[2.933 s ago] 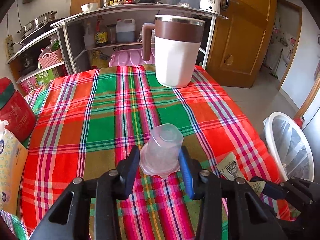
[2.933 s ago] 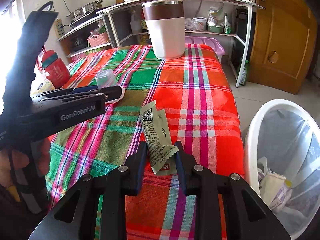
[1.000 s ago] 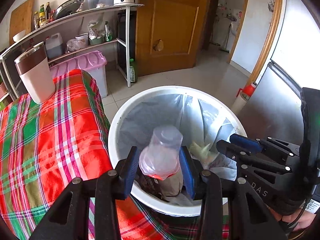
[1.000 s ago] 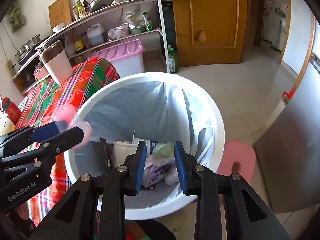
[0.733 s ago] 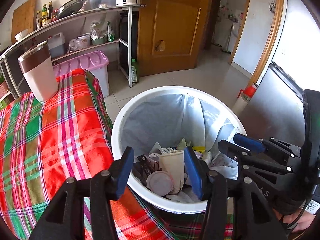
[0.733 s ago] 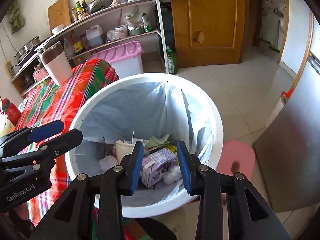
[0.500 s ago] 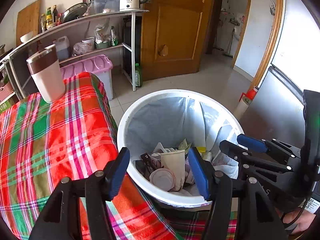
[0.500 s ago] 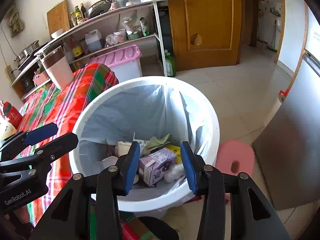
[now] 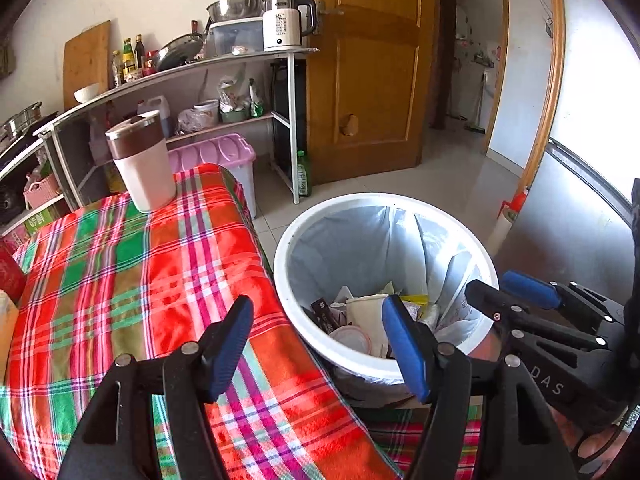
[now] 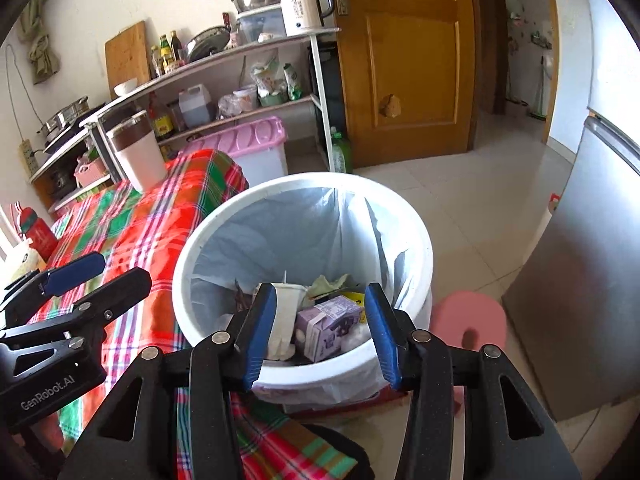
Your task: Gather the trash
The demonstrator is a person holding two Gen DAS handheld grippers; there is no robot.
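A white trash bin (image 9: 316, 216) with a grey liner stands on the floor beside the table; it also shows in the right wrist view (image 10: 304, 184). Inside lie a clear plastic cup (image 9: 350, 338), a paper cup (image 9: 366, 310), a purple carton (image 10: 328, 326) and a green wrapper (image 10: 326, 284). My left gripper (image 9: 320, 344) is open and empty, over the table edge and the bin's near rim. My right gripper (image 10: 320, 328) is open and empty above the bin's near side.
A plaid tablecloth (image 9: 120, 264) covers the table. A white and brown mug (image 9: 140, 160) stands at its far end. A pink storage box (image 9: 216, 156), metal shelves (image 10: 240, 64), a wooden door (image 10: 404, 60), a fridge (image 10: 592, 264) and a pink stool (image 10: 468, 316) surround the bin.
My left gripper opened and dropped the clear cup into the bin. Both grippers opened wider and drew back and up from the bin.
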